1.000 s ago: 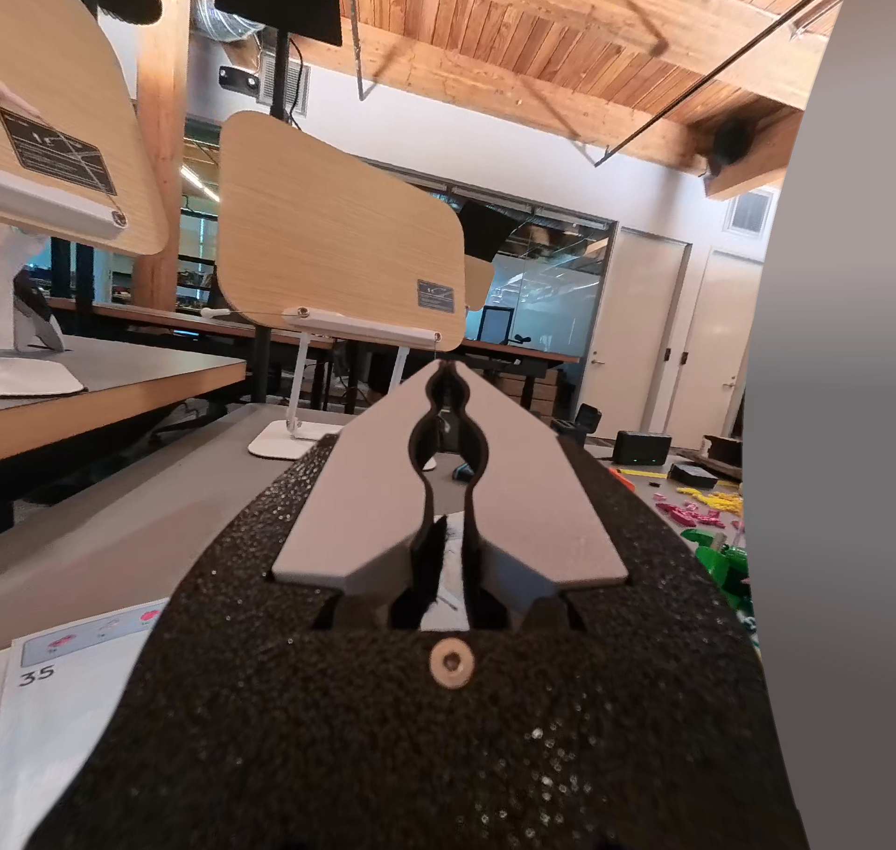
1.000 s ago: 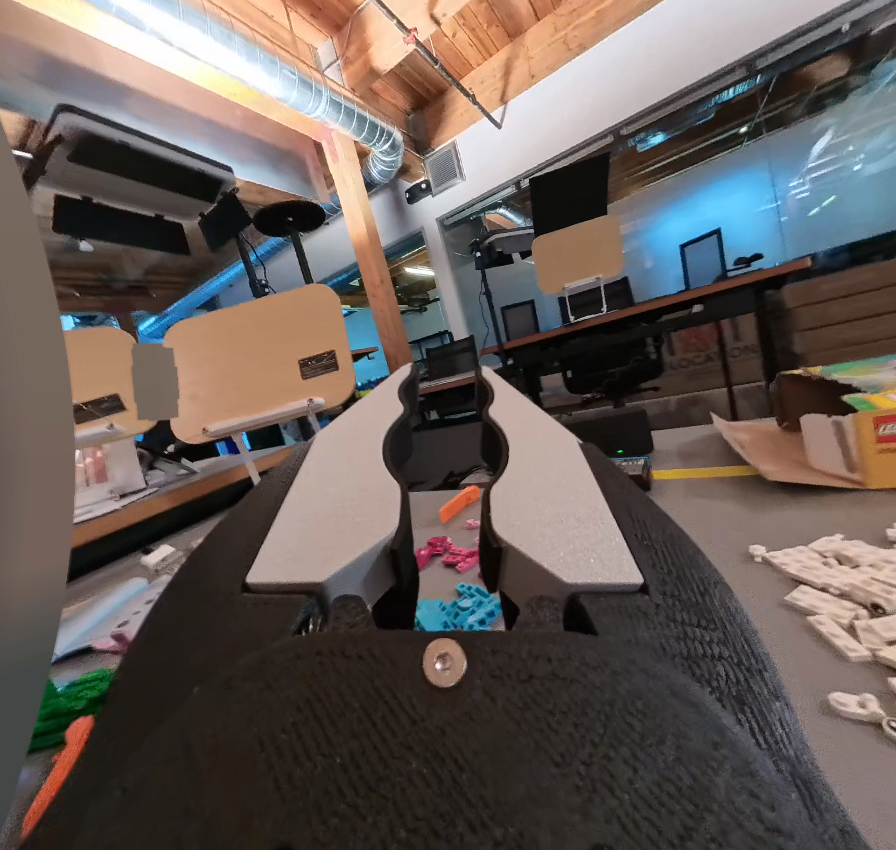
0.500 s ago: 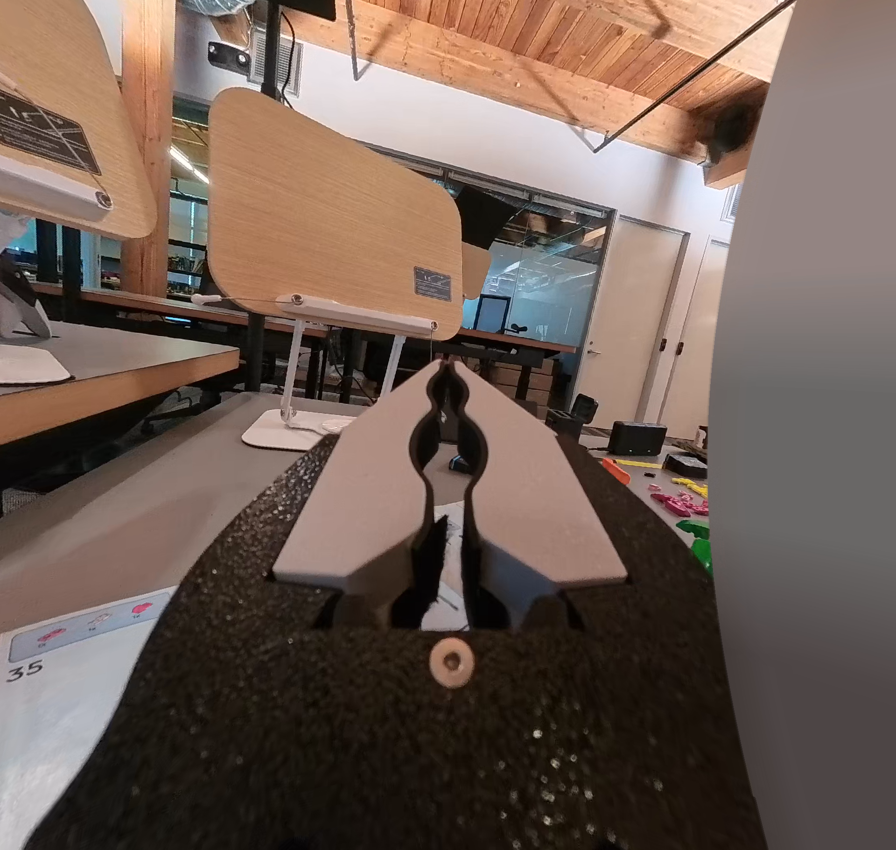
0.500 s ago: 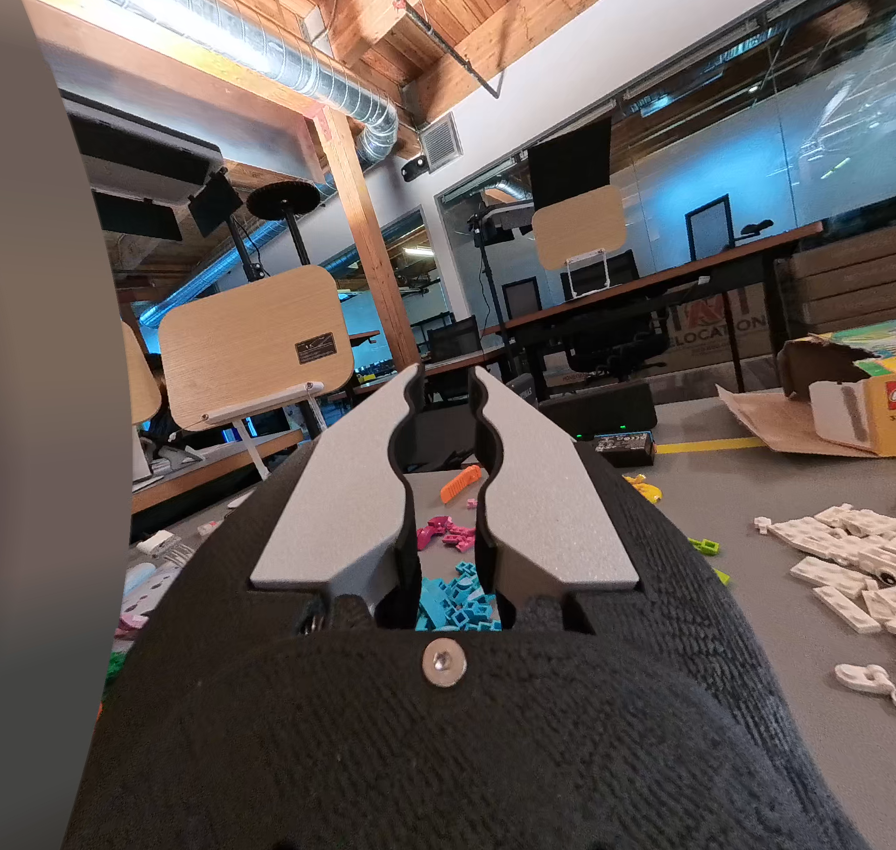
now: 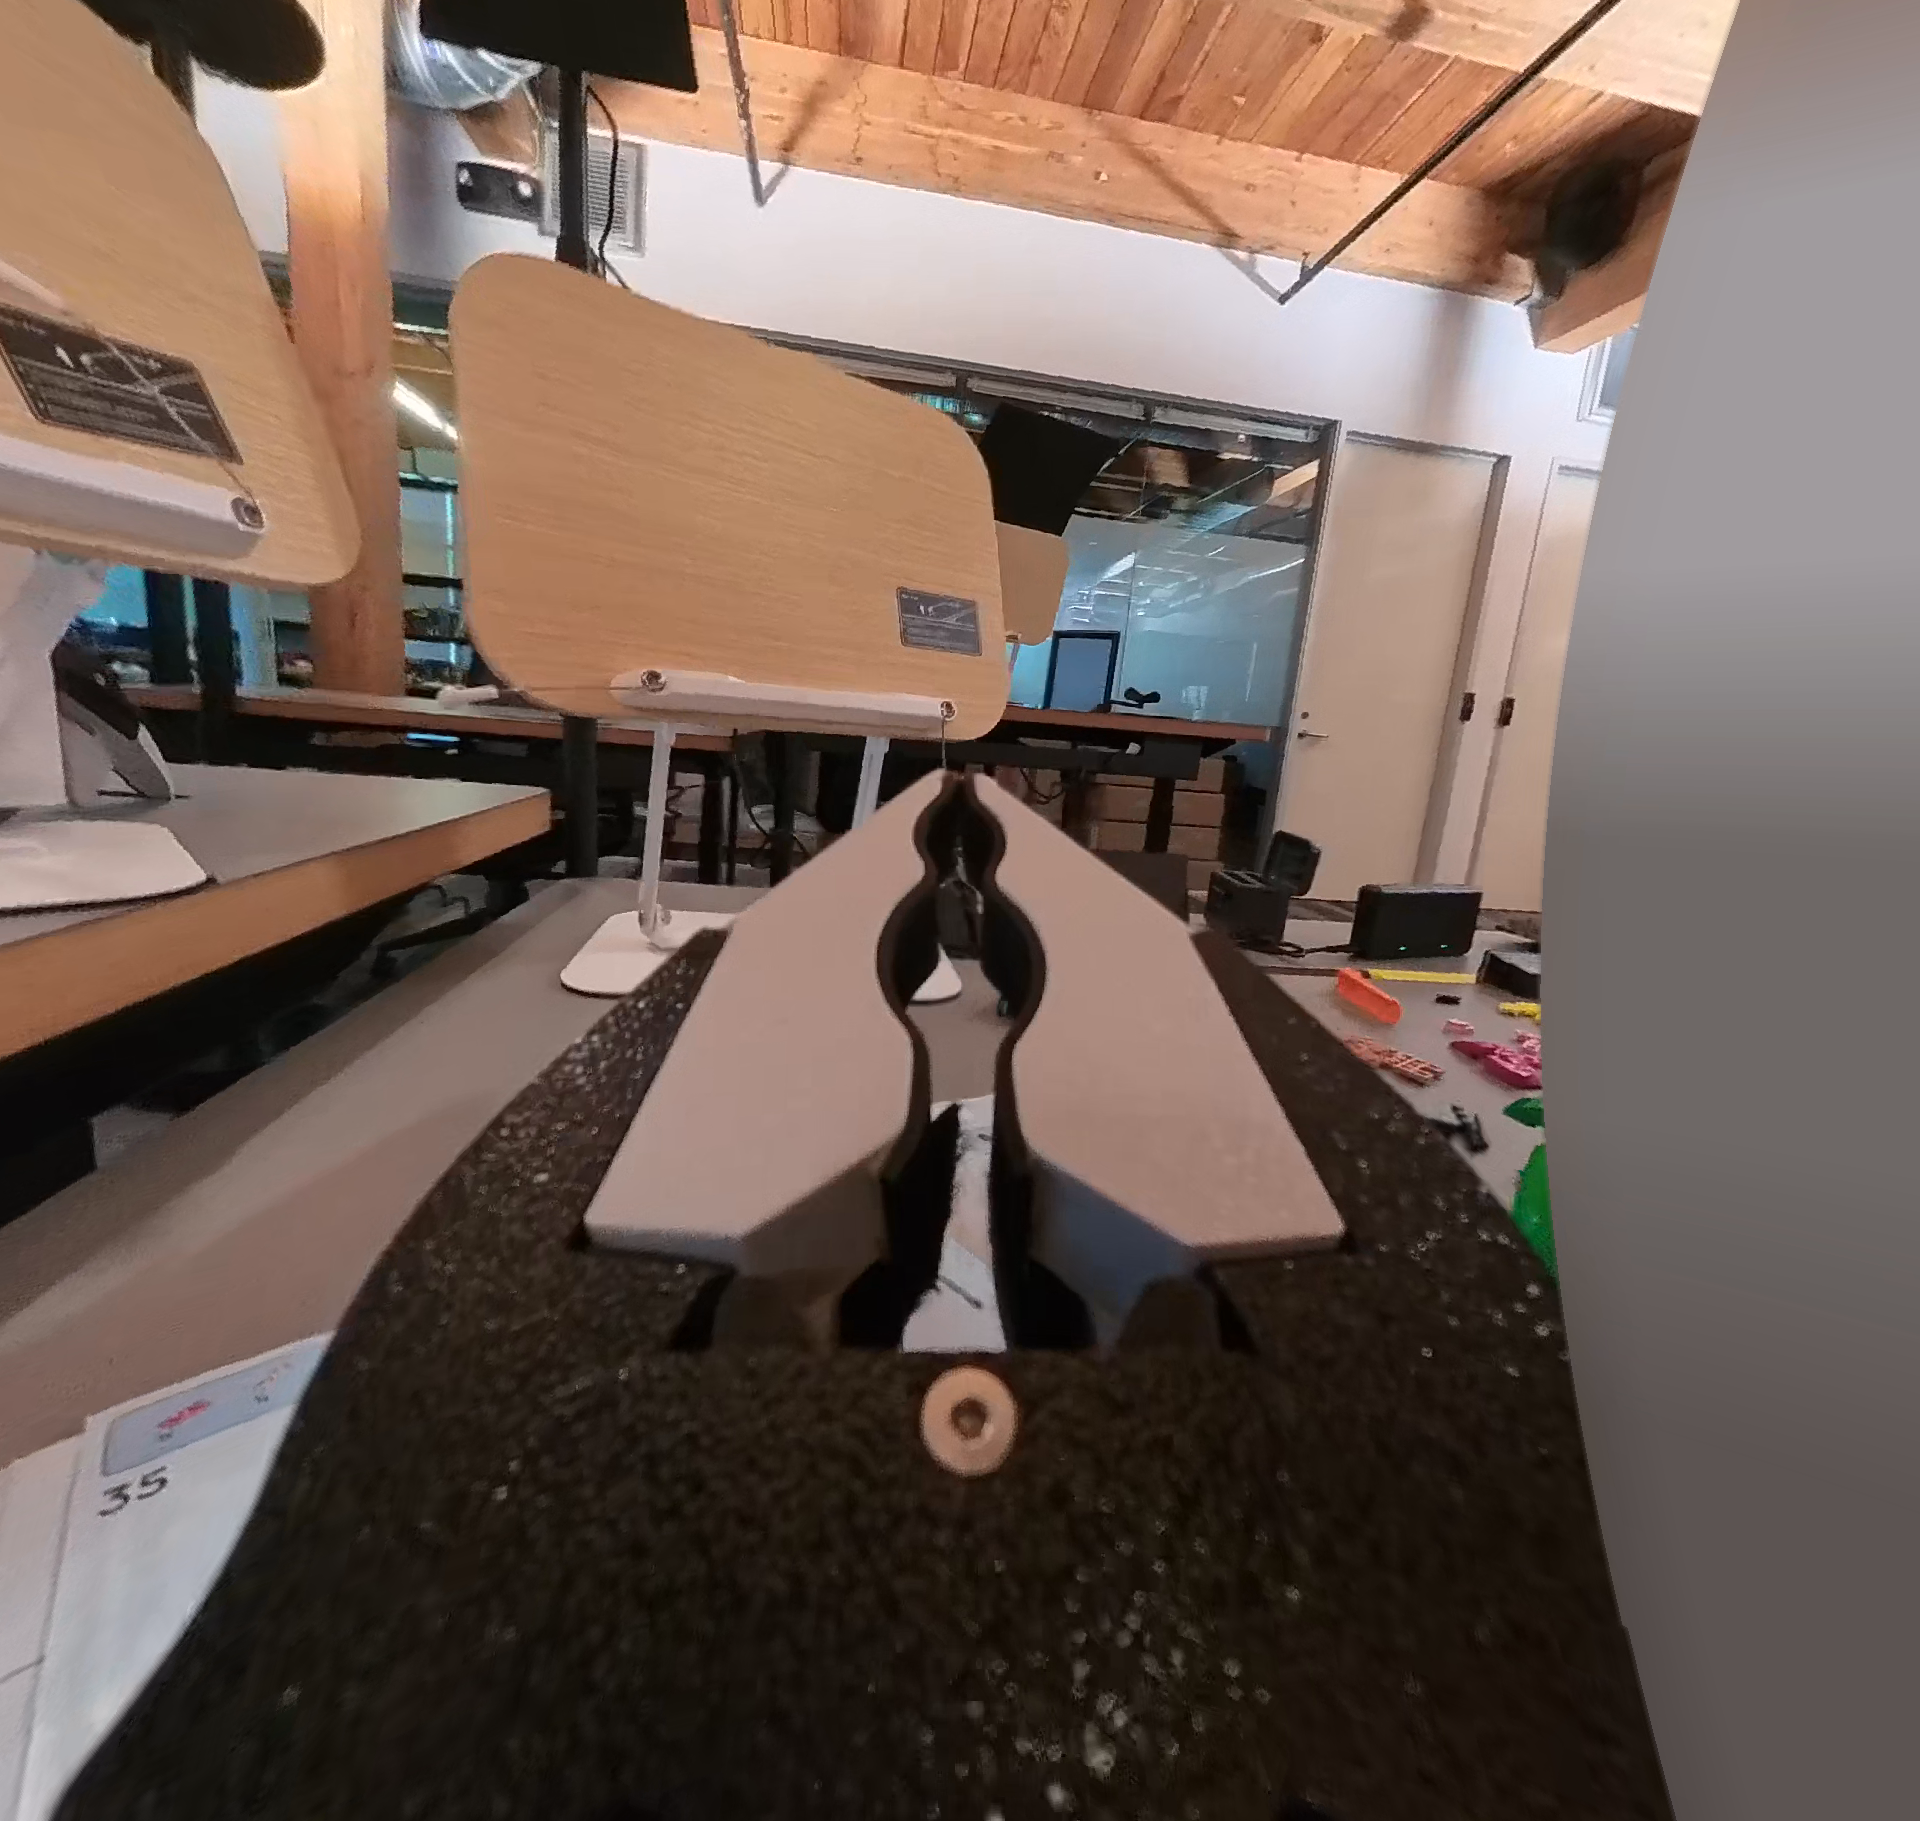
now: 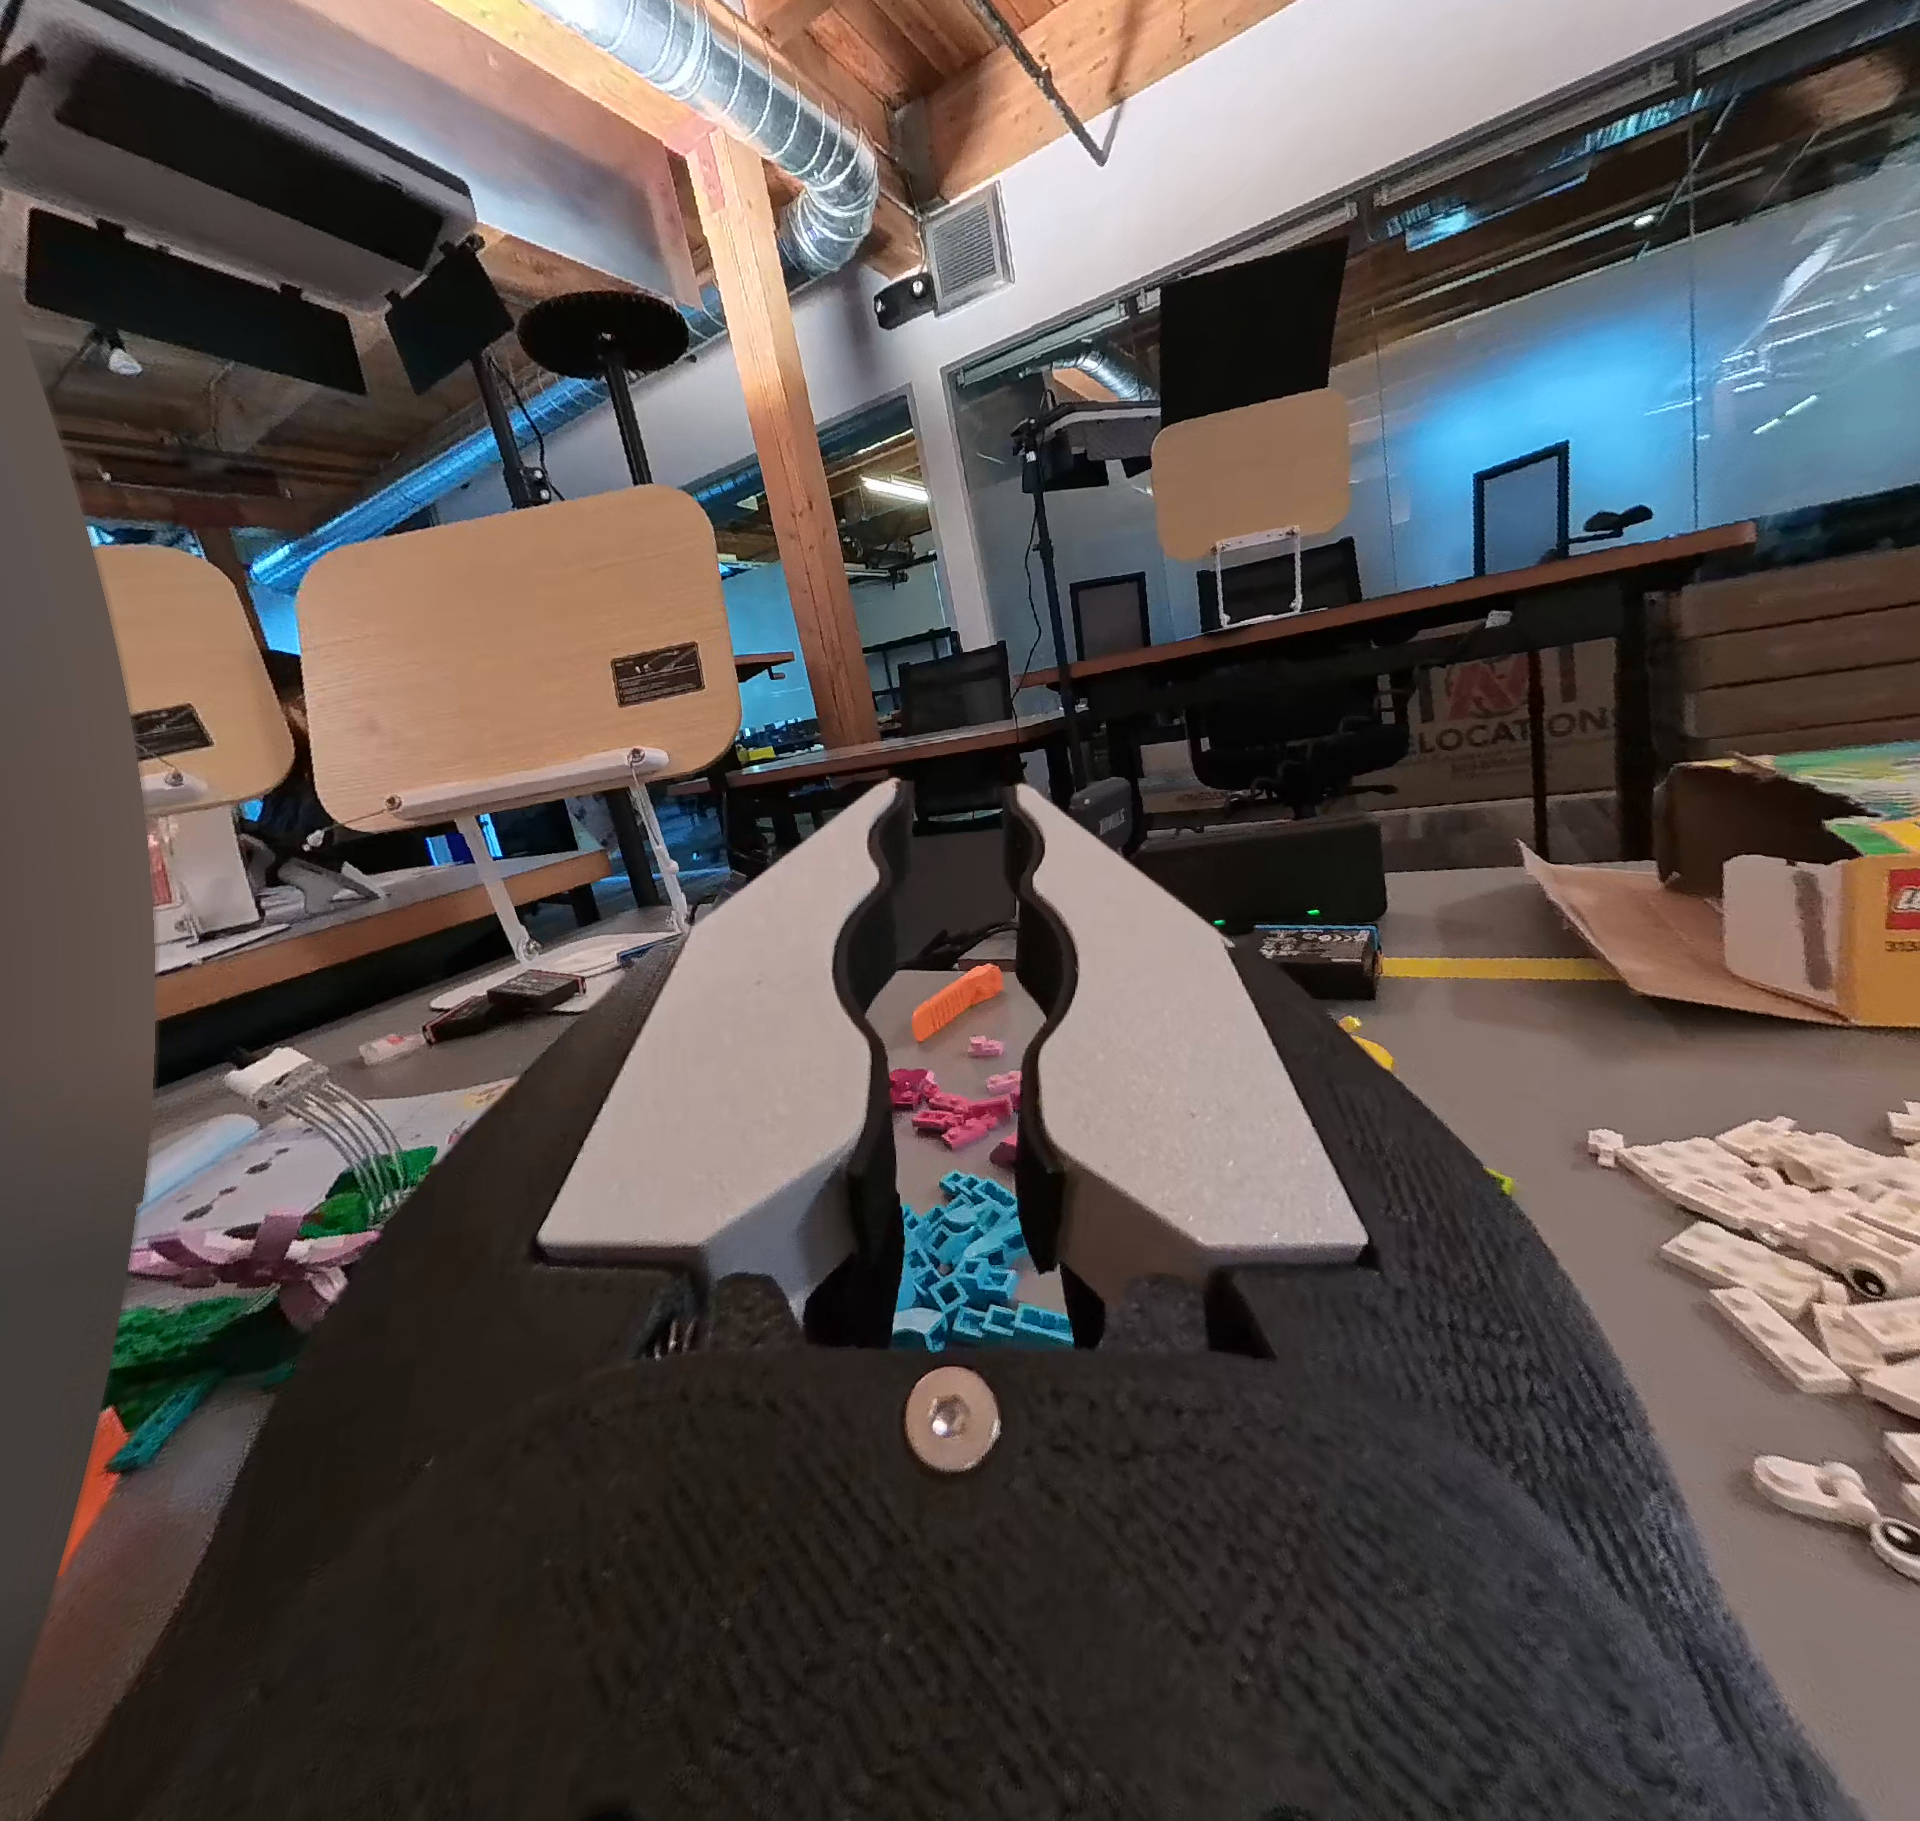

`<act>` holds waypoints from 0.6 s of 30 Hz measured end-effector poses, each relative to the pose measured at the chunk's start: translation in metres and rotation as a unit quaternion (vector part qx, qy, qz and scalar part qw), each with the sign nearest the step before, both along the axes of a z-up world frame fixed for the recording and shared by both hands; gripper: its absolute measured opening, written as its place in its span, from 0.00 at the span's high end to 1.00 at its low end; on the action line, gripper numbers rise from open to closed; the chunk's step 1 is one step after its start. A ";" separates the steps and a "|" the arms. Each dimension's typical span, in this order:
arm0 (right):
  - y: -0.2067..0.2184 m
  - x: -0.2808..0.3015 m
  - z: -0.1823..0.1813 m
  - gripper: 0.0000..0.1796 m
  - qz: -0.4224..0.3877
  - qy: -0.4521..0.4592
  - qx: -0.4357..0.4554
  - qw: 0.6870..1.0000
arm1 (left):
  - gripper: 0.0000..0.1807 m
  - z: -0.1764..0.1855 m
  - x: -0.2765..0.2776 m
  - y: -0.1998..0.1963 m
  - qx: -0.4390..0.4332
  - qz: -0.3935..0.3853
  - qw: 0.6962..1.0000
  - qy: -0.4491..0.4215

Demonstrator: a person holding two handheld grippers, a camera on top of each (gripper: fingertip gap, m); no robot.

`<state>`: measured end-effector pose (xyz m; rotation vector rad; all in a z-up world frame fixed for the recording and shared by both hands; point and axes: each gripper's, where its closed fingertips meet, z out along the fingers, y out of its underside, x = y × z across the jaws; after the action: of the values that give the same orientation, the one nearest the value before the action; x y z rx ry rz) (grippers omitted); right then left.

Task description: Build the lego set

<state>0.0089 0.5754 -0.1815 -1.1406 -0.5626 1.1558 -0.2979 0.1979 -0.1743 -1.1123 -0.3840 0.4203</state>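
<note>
My left gripper (image 5: 951, 784) is shut with its fingertips touching and nothing between them. It is held low over the grey table (image 5: 312, 1200), above a white instruction booklet (image 5: 94, 1584). My right gripper (image 6: 956, 800) is open by a narrow gap and empty. Below and ahead of it lie blue lego pieces (image 6: 971, 1272), pink pieces (image 6: 951, 1111) and an orange piece (image 6: 956, 1000). White pieces (image 6: 1808, 1241) lie to its right. A partly built pink and green flower model (image 6: 249, 1272) lies to its left.
A wooden board on a white stand (image 5: 717, 545) stands ahead of the left gripper. An open yellow lego box (image 6: 1860, 904) sits at the back right, with black devices (image 6: 1262, 872) behind the pieces. Orange (image 5: 1369, 997), pink (image 5: 1496, 1059) and green pieces (image 5: 1532, 1189) lie right of the left gripper. One gripper's finger ends stand about 50 cm off the other's.
Both views have swung slightly. The right view now shows more of the table at its left, with the flower model. Neither gripper's jaws have changed.
</note>
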 end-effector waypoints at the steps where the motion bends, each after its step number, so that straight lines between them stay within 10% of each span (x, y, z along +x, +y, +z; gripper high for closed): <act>1: -0.001 -0.001 0.000 0.92 0.003 -0.001 0.000 1.000 | 1.00 0.001 0.002 0.000 -0.001 0.001 1.000 0.008; 10: -0.023 -0.004 0.017 0.91 0.018 -0.015 0.061 0.998 | 1.00 0.013 0.020 0.000 -0.011 0.009 0.997 0.073; 18: -0.154 -0.040 0.009 0.92 0.296 -0.140 0.044 0.944 | 0.99 0.026 0.045 -0.005 -0.037 -0.033 0.997 0.055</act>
<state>-0.0313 0.4213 -0.1724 -1.0948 -1.2260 1.4652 -0.2533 0.1928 -0.1480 -1.1645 -0.2352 0.4387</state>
